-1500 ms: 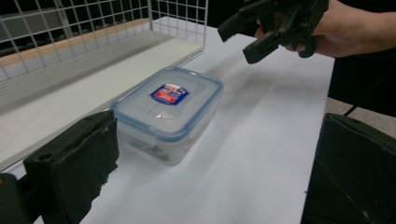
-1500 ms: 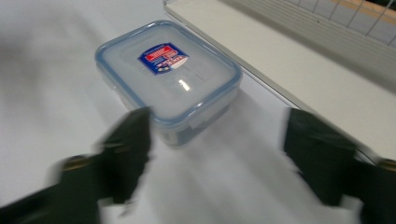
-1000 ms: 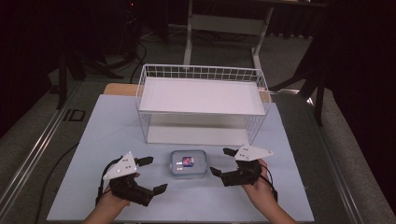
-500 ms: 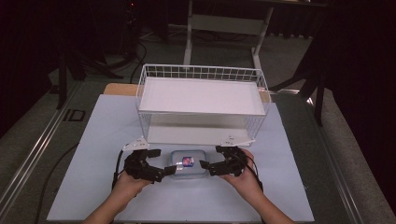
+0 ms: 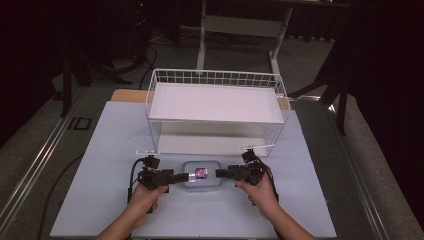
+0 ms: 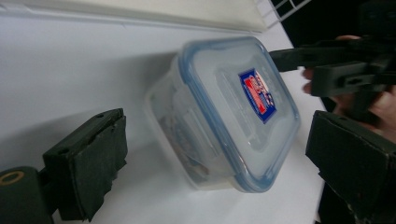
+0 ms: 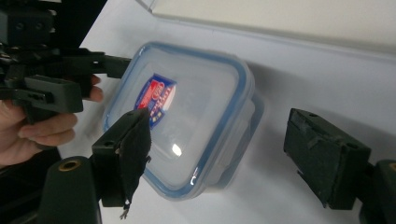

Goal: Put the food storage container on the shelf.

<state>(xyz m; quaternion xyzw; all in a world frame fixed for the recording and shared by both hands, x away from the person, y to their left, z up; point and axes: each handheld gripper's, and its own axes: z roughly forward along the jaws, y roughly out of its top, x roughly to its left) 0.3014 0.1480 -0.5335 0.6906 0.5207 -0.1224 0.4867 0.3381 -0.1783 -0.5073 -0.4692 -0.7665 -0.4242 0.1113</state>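
A clear plastic container (image 5: pixel 201 176) with a blue-rimmed lid and a red and blue label lies on the pale table sheet, in front of the wire basket. My left gripper (image 5: pixel 183 177) lies low at its left end and my right gripper (image 5: pixel 219 173) at its right end, both pointing inward. In the left gripper view the container (image 6: pixel 229 112) sits between my pads (image 6: pixel 88 158), which stand apart from it. In the right gripper view one pad (image 7: pixel 128 149) overlaps the lid (image 7: pixel 187 107) and the other stands off its side. Both grippers' jaws have just been closing.
A white wire basket (image 5: pixel 215 78) with a white board on top stands on legs just behind the container. The pale sheet (image 5: pixel 325 200) covers the table, with bare room left and right of the hands. Metal stand legs (image 5: pixel 202 40) rise beyond the table.
Both hands have come down and inward from the front corners, so the grippers now flank the container's two ends. The container has not moved.
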